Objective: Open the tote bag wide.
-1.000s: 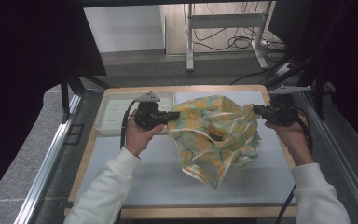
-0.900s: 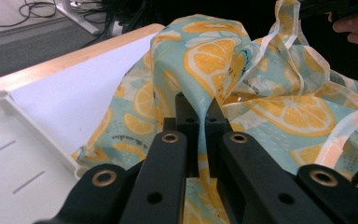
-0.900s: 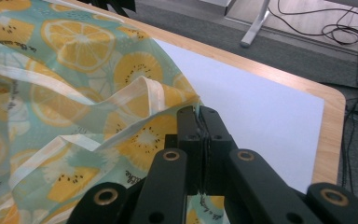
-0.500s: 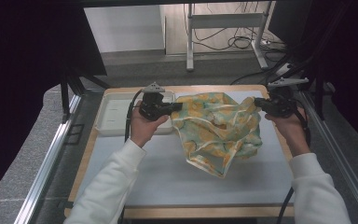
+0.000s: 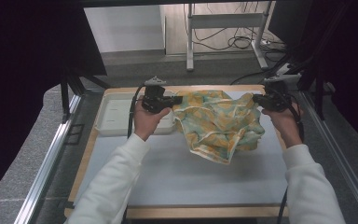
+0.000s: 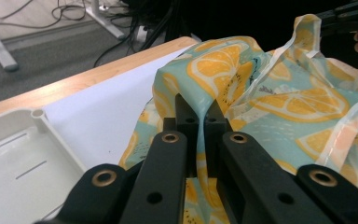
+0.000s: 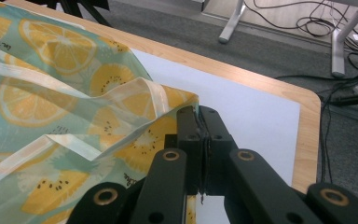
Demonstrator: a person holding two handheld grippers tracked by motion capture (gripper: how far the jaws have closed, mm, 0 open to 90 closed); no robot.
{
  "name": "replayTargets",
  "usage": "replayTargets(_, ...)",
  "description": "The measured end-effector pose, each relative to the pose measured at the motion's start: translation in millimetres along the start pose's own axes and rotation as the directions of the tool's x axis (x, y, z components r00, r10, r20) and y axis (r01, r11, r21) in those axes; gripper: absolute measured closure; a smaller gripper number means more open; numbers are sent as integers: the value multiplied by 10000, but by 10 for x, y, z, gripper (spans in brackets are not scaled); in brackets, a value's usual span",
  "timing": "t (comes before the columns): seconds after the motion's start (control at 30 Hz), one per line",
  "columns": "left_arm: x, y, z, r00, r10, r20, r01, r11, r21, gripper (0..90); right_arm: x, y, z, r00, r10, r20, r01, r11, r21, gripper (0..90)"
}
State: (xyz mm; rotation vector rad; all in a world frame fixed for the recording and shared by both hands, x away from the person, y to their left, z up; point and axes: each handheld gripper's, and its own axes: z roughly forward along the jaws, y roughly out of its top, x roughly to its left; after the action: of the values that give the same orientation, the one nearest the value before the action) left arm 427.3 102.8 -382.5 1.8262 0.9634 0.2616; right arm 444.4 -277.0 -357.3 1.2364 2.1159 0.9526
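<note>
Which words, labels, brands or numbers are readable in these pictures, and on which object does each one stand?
Small dark script on the lemon-print cloth, near its left edge and beside the right gripper: too small and blurred to read.
White tray: only two moulded slots, no text.
Nothing else legible.

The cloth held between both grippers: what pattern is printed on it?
Orange citrus slices on pale teal cloth, clearest in the left gripper view.
</note>
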Motion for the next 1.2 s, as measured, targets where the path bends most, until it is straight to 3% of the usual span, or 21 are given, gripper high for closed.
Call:
replayTargets(0.2, 109, 15, 136, 9989, -404, -255, 408, 9990, 163, 900, -44, 22, 171, 9996, 250, 121, -253, 9995, 211, 871)
replayTargets(0.57, 157, -114, 321, 9973, -70, -730, 144, 9947, 1023, 900, -48, -113, 586, 9994, 138, 318, -174, 9930, 1172, 871)
replayTargets(0.73, 138, -169, 420, 9945, 39, -1047, 111, 9897, 1427, 900, -39, -257, 797, 9991, 326, 262, -368, 9835, 1774, 871)
replayTargets(1.0, 94, -262, 574, 9946, 220, -1016, -10, 9793, 2025, 900, -55, -510, 1017, 9987, 503, 75, -505, 9654, 2557, 871)
replayTargets(1.2, 34, -318, 638, 9973, 238, -695, -75, 9740, 2266, 899, -49, -652, 1080, 9985, 536, -125, -477, 9566, 2876, 871)
